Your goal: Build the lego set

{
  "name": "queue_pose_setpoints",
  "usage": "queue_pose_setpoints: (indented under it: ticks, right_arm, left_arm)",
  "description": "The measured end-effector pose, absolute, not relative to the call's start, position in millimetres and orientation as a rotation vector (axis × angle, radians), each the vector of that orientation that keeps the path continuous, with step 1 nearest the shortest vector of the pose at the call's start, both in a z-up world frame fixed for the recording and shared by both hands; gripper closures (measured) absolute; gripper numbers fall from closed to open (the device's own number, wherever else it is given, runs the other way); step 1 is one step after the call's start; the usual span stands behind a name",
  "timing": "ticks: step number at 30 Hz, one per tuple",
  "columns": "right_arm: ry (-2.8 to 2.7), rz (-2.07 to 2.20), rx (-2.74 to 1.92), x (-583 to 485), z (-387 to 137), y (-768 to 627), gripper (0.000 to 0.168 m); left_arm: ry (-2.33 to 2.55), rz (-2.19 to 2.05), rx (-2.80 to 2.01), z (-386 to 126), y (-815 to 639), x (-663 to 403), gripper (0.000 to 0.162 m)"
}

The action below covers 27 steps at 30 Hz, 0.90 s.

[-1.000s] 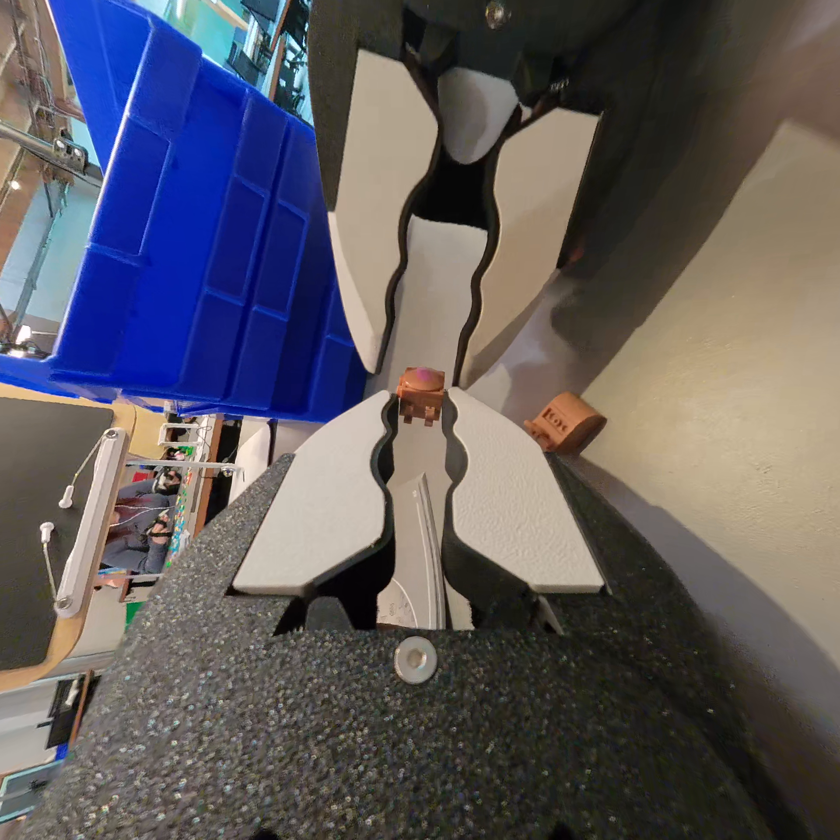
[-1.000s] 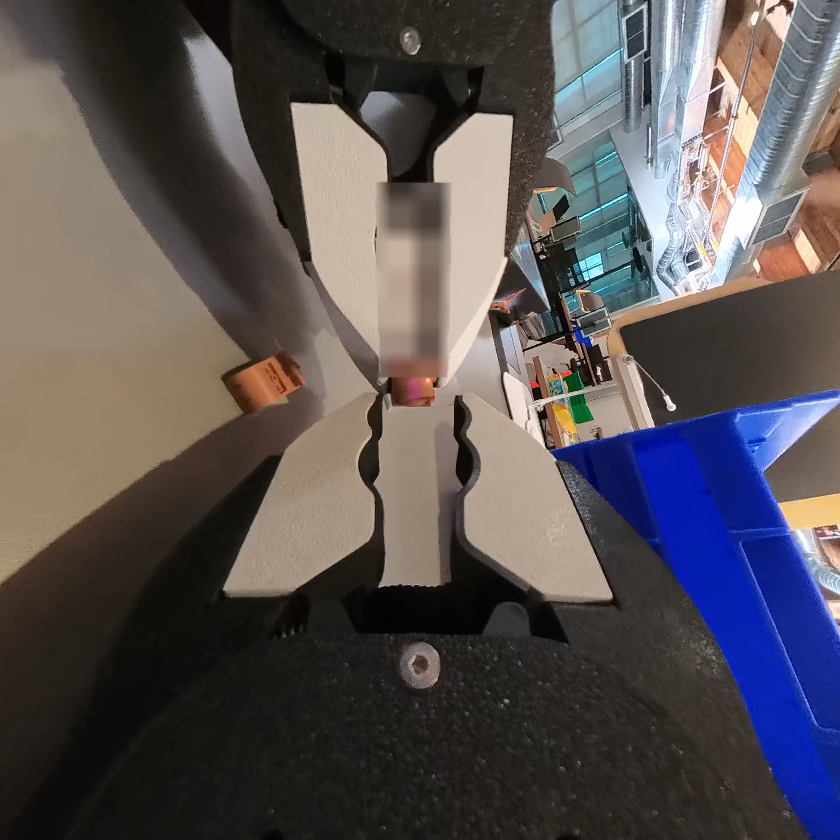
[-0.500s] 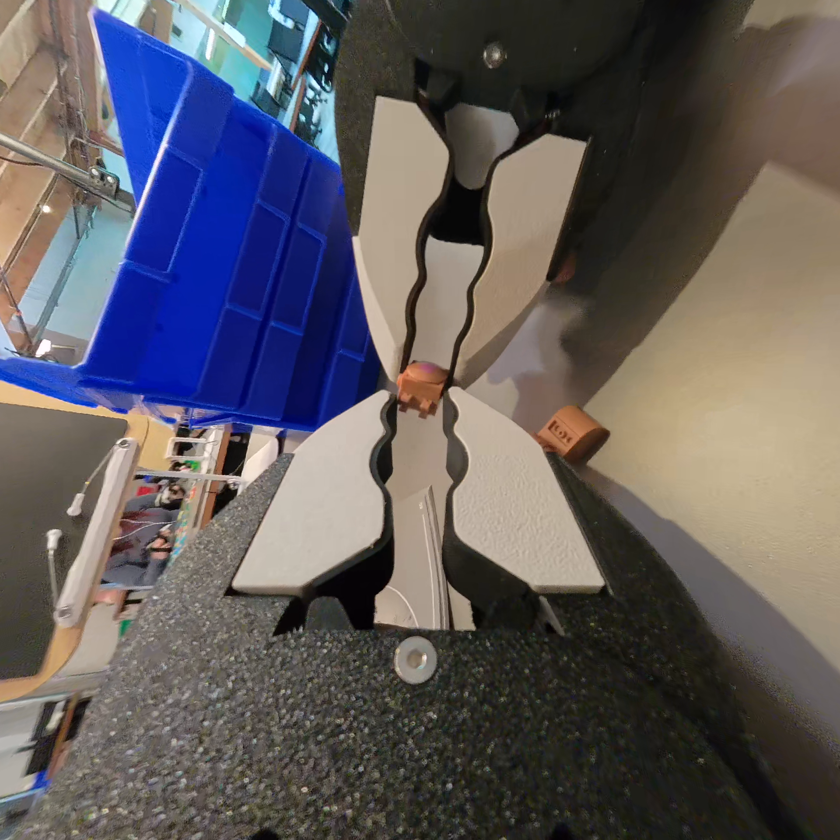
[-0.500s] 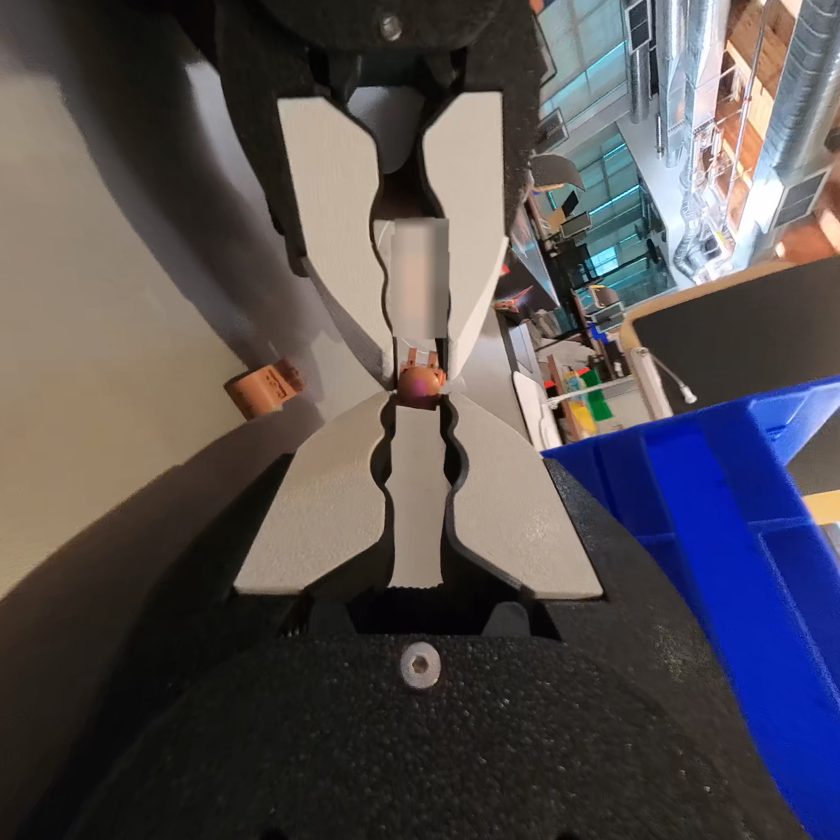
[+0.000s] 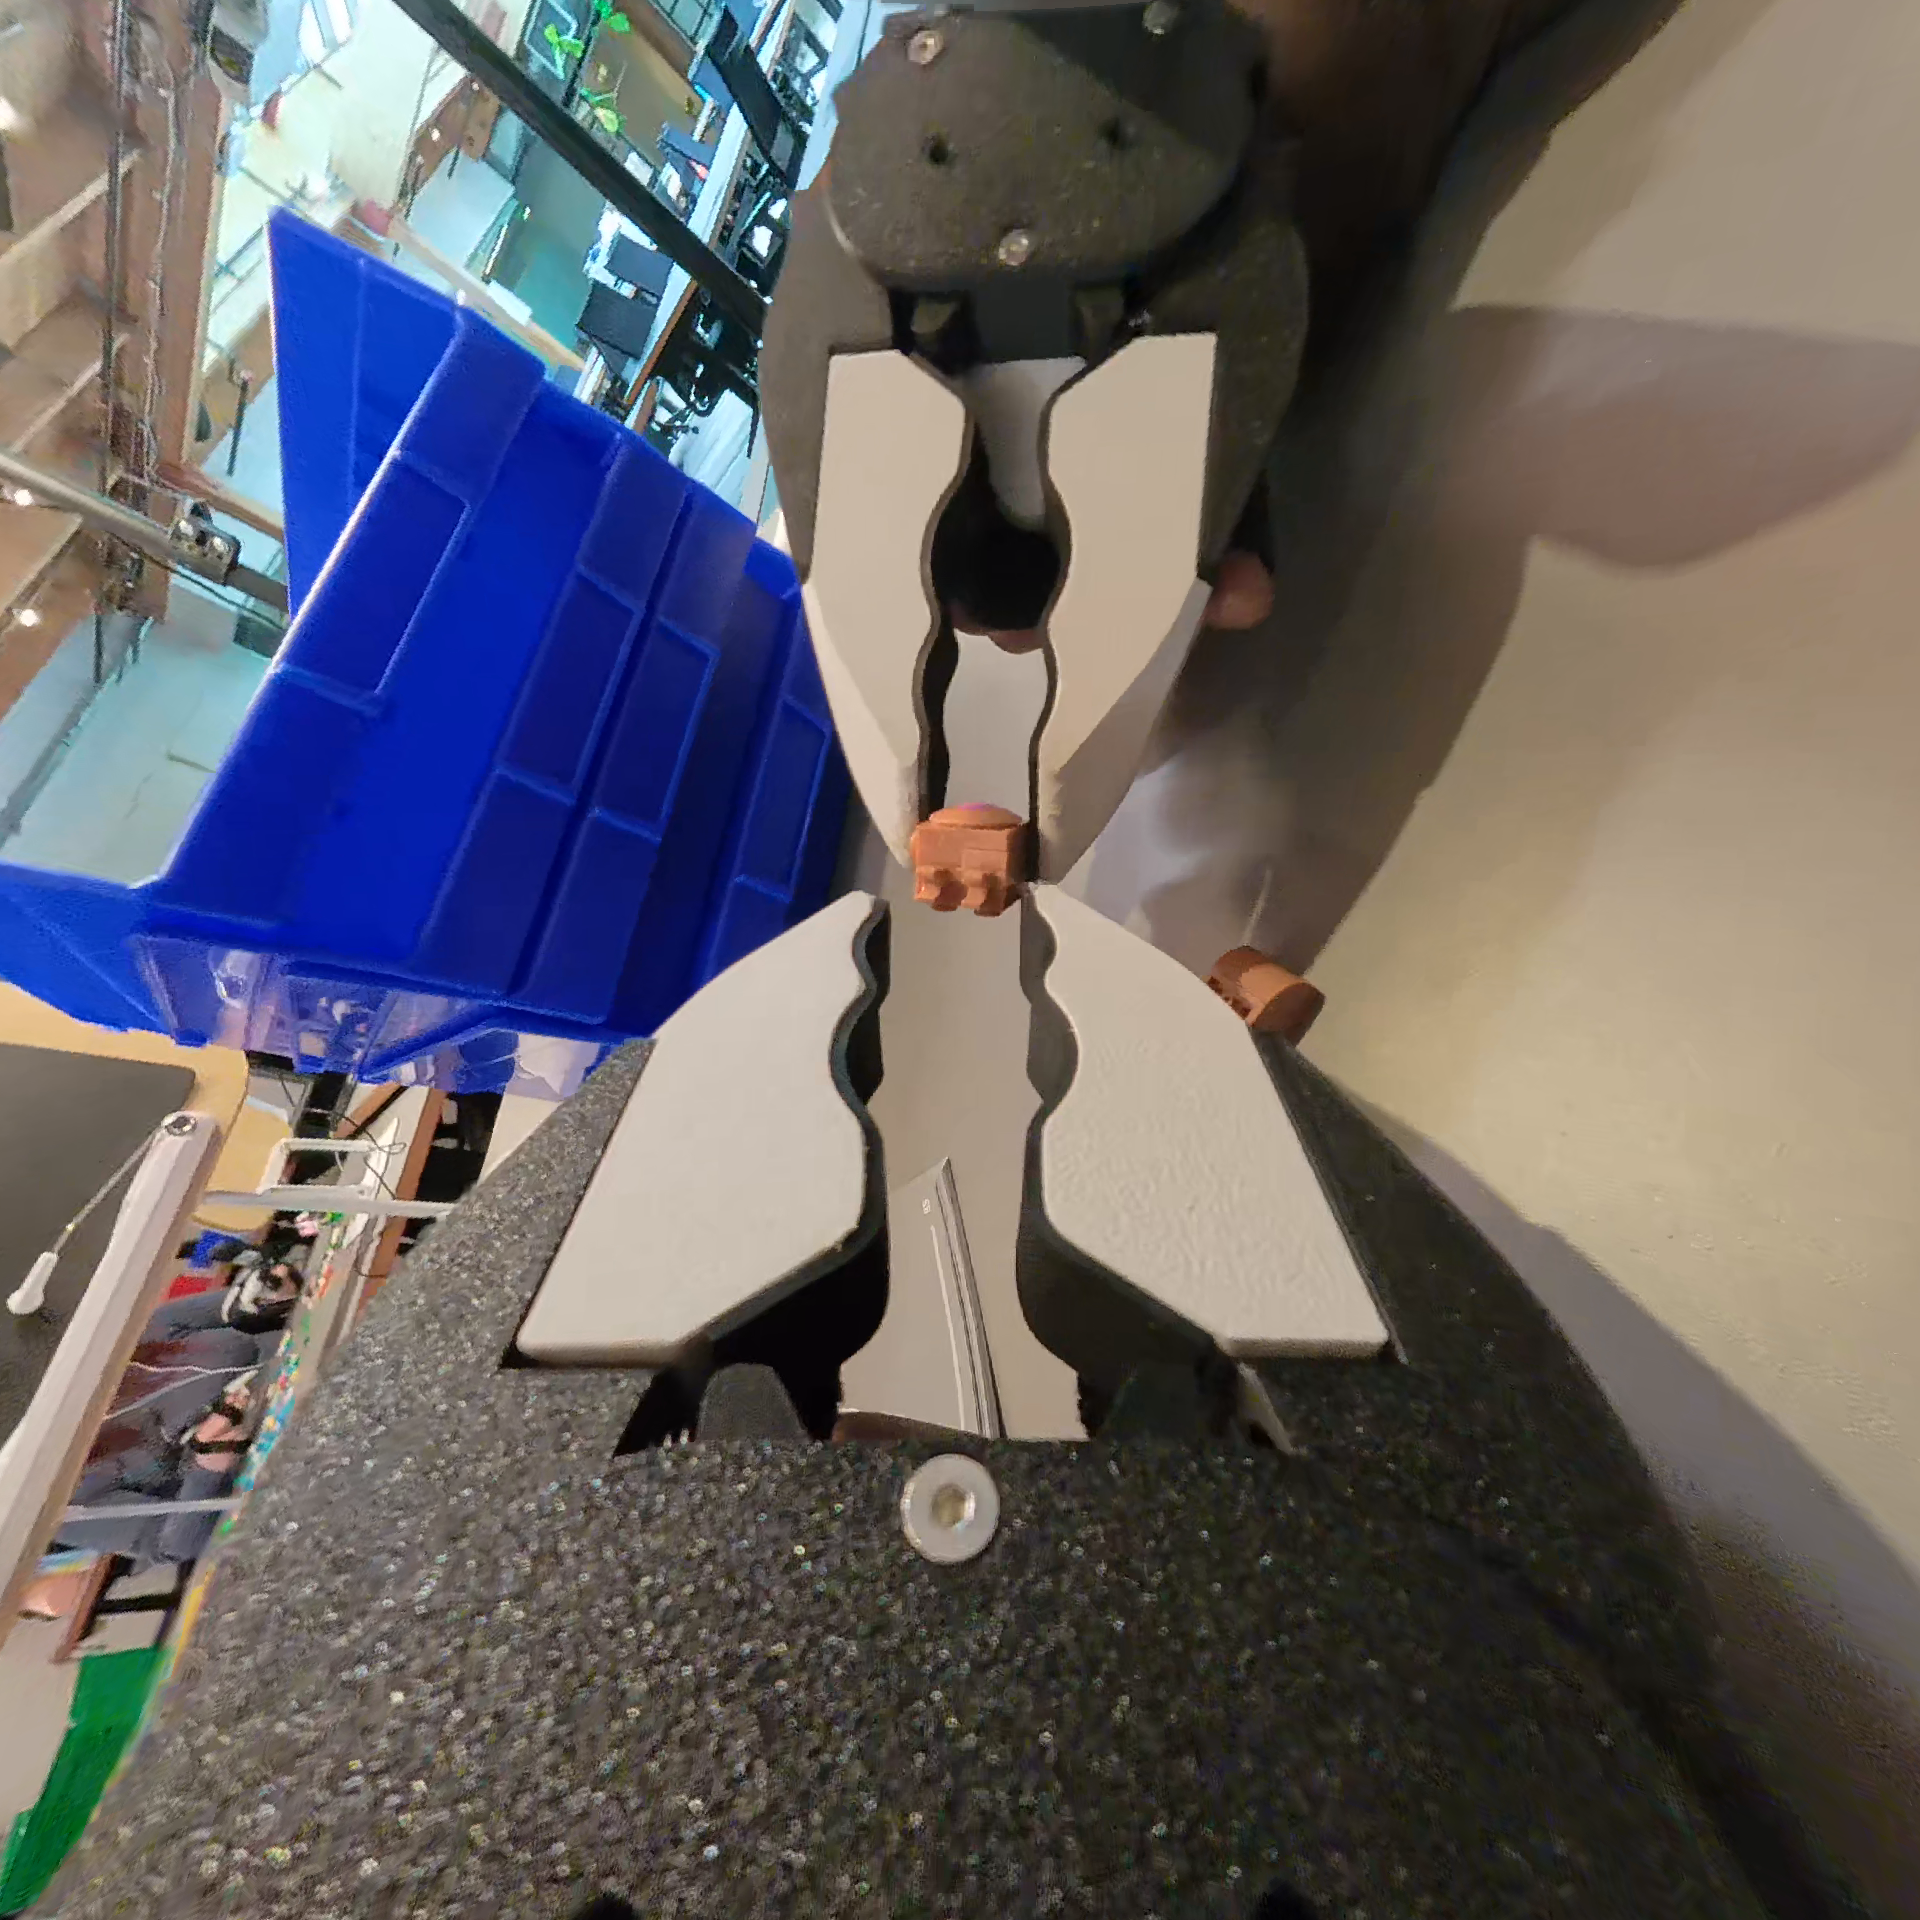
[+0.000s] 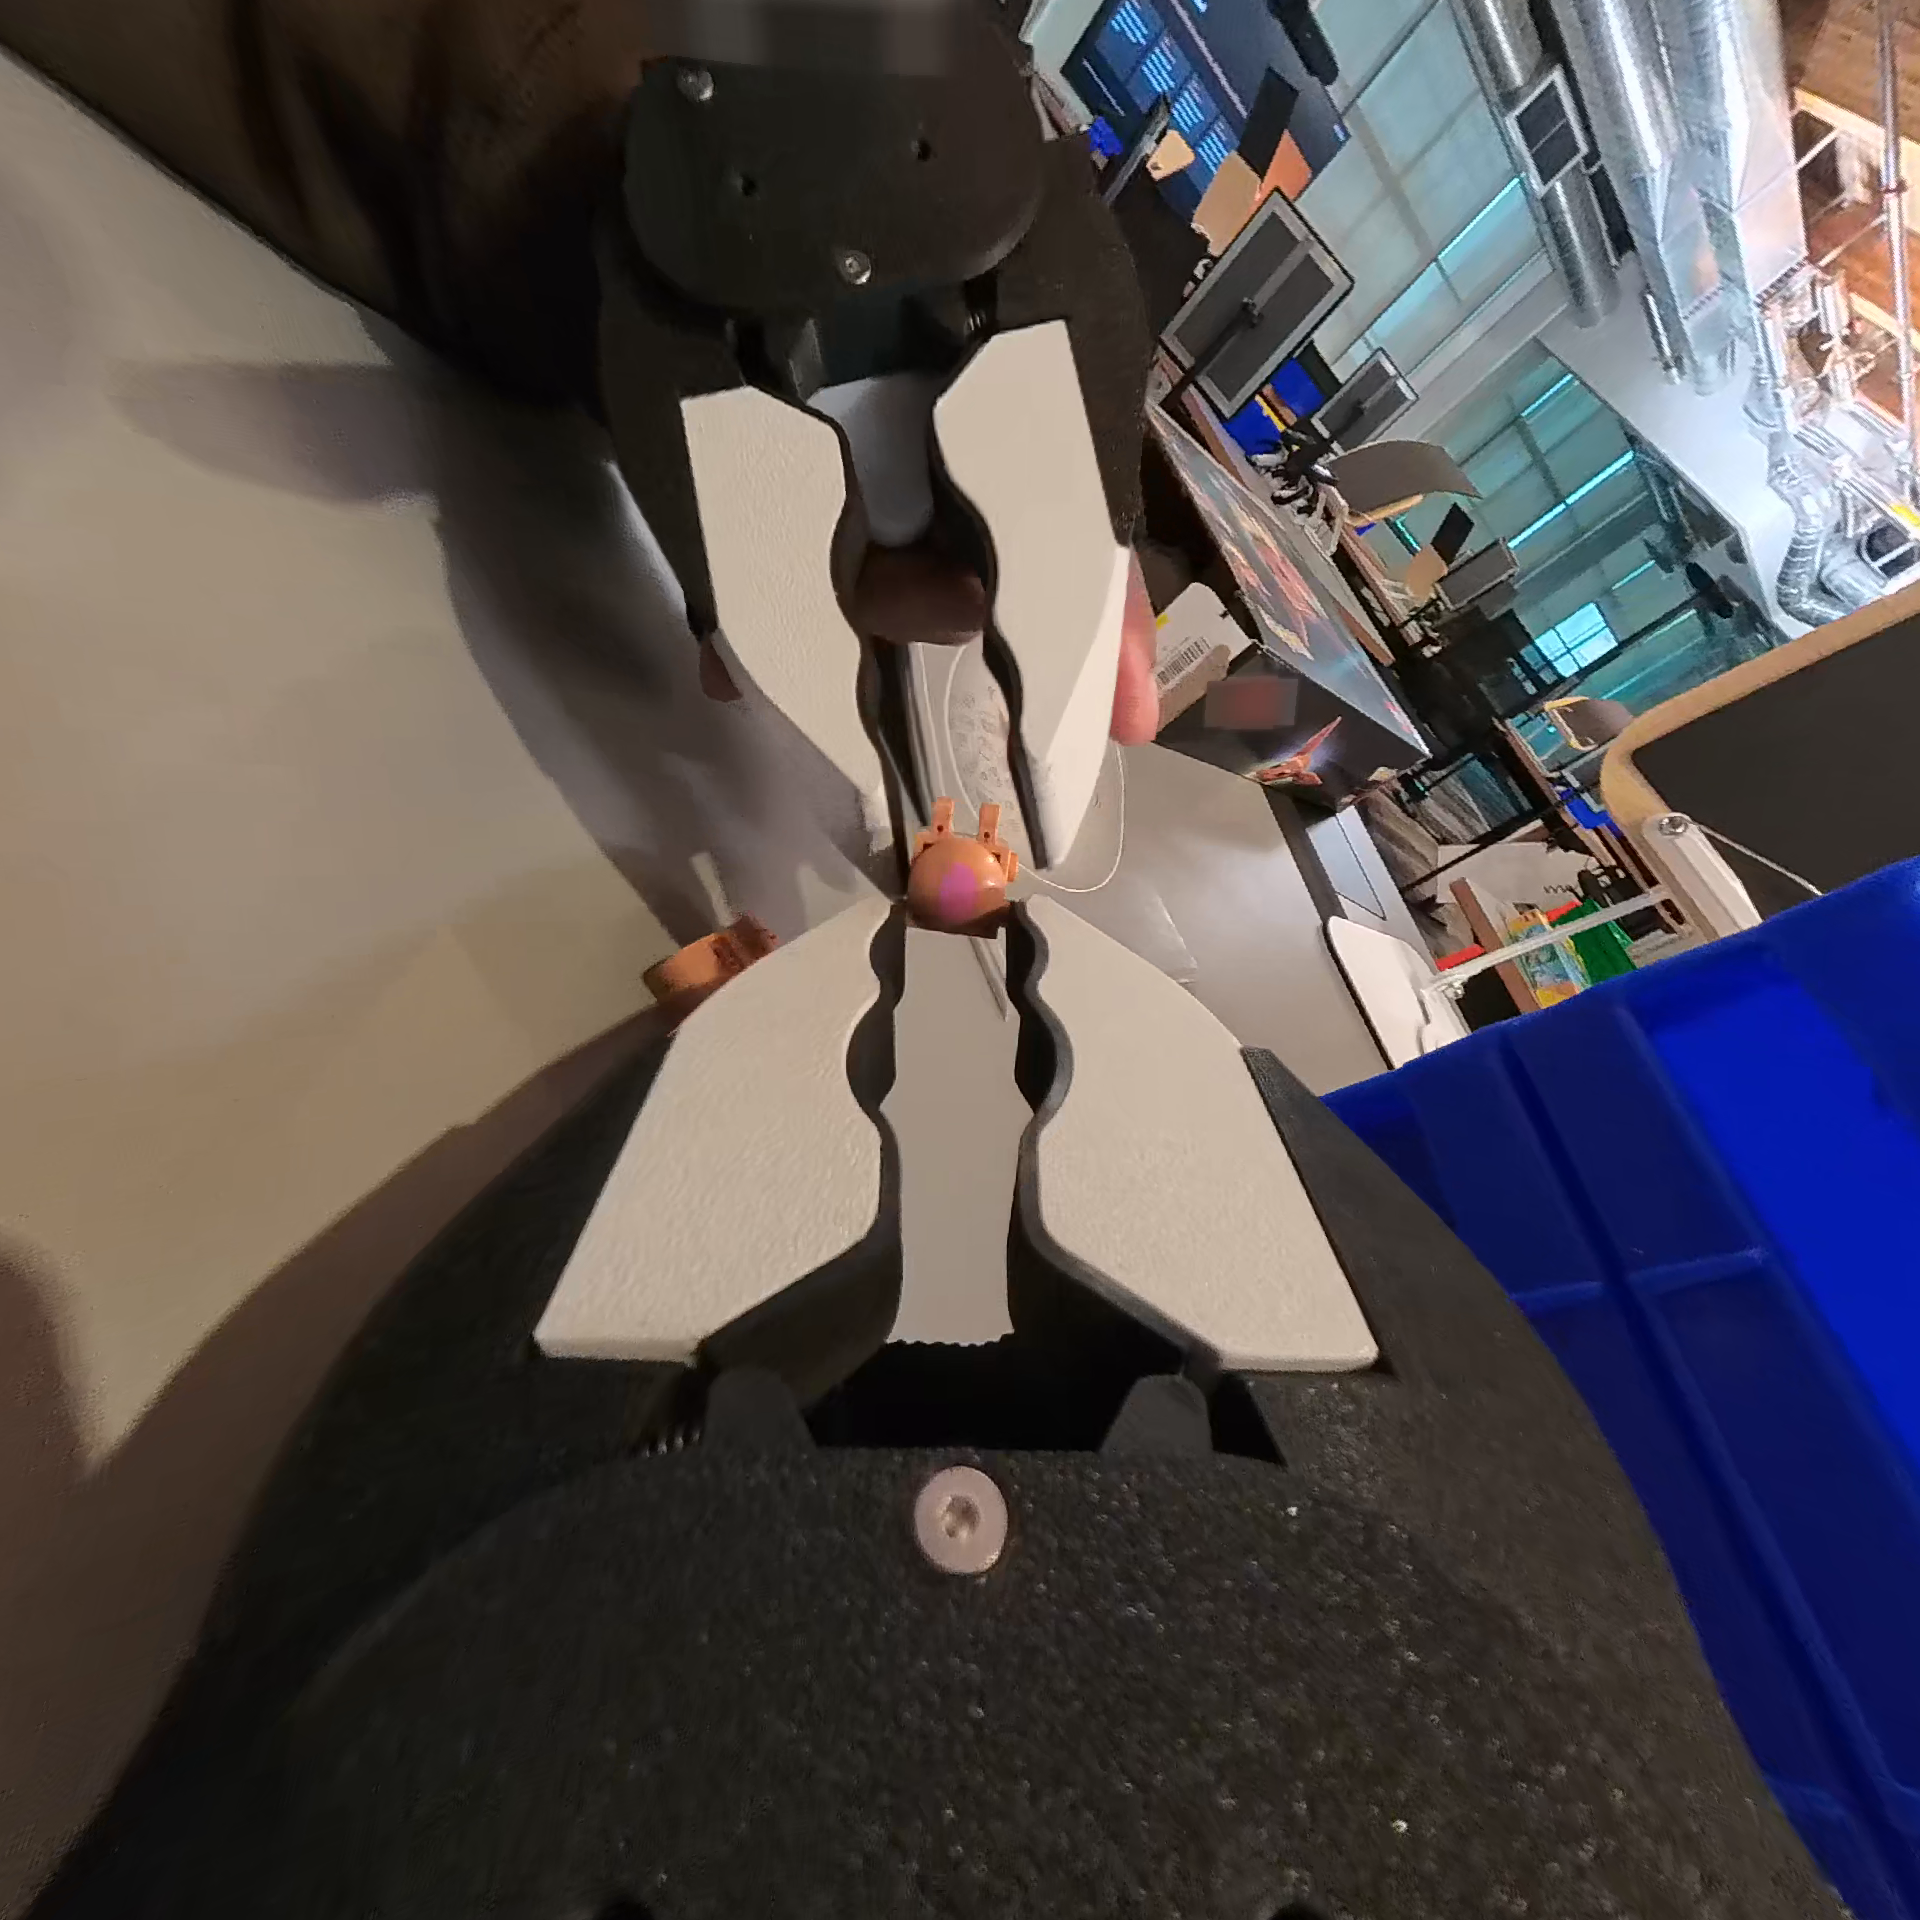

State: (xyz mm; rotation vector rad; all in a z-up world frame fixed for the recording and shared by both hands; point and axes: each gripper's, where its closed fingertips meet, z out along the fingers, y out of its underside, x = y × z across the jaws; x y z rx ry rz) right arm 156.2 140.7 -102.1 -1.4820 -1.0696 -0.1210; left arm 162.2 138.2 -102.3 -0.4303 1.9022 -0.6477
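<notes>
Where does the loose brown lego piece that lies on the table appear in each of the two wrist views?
Left wrist view: the loose brown piece lies right of centre, just beyond the right finger of the left gripper.
Right wrist view: it lies left of centre, partly hidden behind the left finger of the right gripper.
Shared landmark: the blue bin.
</notes>
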Motion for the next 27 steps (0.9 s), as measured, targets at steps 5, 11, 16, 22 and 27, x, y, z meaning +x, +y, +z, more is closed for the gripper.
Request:
queue_pose_setpoints:
  ticks: [5, 11, 16, 22, 27]
  right_arm:
    - [-1.087, -0.104, -1.474, 153, -103, 139, 0.15]
    - [-1.1, -0.111, -1.471, 152, -104, 138, 0.15]
    - [-1.147, -0.141, -1.469, 150, -109, 137, 0.15]
    - [-1.173, -0.178, -1.477, 150, -114, 138, 0.15]
    - [-1.153, -0.177, -1.492, 151, -113, 139, 0.149]
  left_arm:
    - [1.918, -0.628, -0.388, -107, 134, 162, 0.14]
    - [1.908, -0.6, -0.374, -106, 135, 163, 0.138]
    - [1.934, -0.508, -0.296, -112, 132, 161, 0.141]
    - [1.969, -0.411, -0.274, -117, 134, 161, 0.143]
    - [1.965, -0.353, -0.267, -116, 136, 163, 0.144]
